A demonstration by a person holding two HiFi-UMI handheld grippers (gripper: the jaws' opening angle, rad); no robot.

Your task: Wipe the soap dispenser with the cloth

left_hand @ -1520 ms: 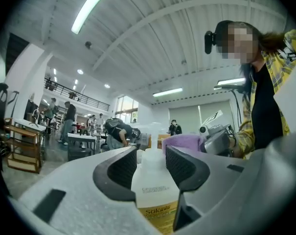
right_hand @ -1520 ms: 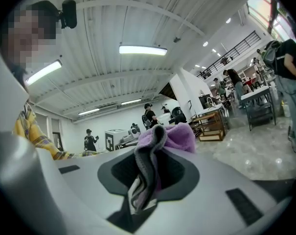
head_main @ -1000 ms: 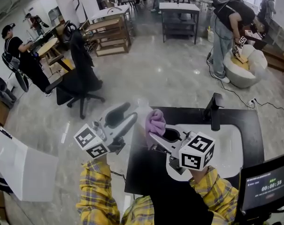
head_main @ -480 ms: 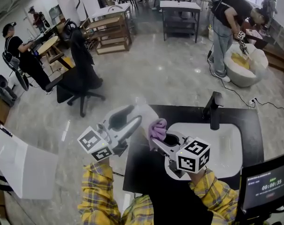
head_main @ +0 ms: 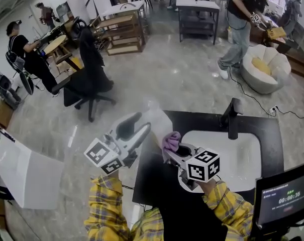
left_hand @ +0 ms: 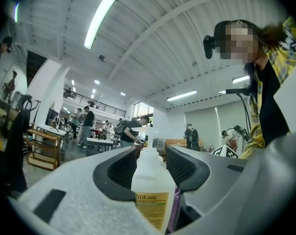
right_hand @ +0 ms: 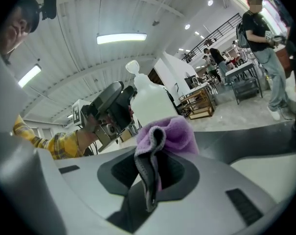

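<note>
The left tongs [head_main: 139, 126] are closed on the soap dispenser [left_hand: 150, 187], one pad on each side of its body, and stand wide because the bottle is wide. They hold it in the air over the left edge of the black tabletop [head_main: 268, 130]. The bottle stands about upright, so its long axis runs from the label up to the pump.

The right tongs [head_main: 174, 148] are shut on the purple cloth [right_hand: 166, 133], which bunches out in front of their tips. The bottle lies straight ahead of the cloth and just above it. The cloth is at the lower right side of the bottle, the side toward the sink [head_main: 244, 159], and it seems to touch there.

I judge that the wipe must go along the bottle's height. The left pads cover two sides, so only the faces between them are free. To the right, the sink and the faucet [head_main: 232, 117] limit the room; to the left there is only floor below.
</note>
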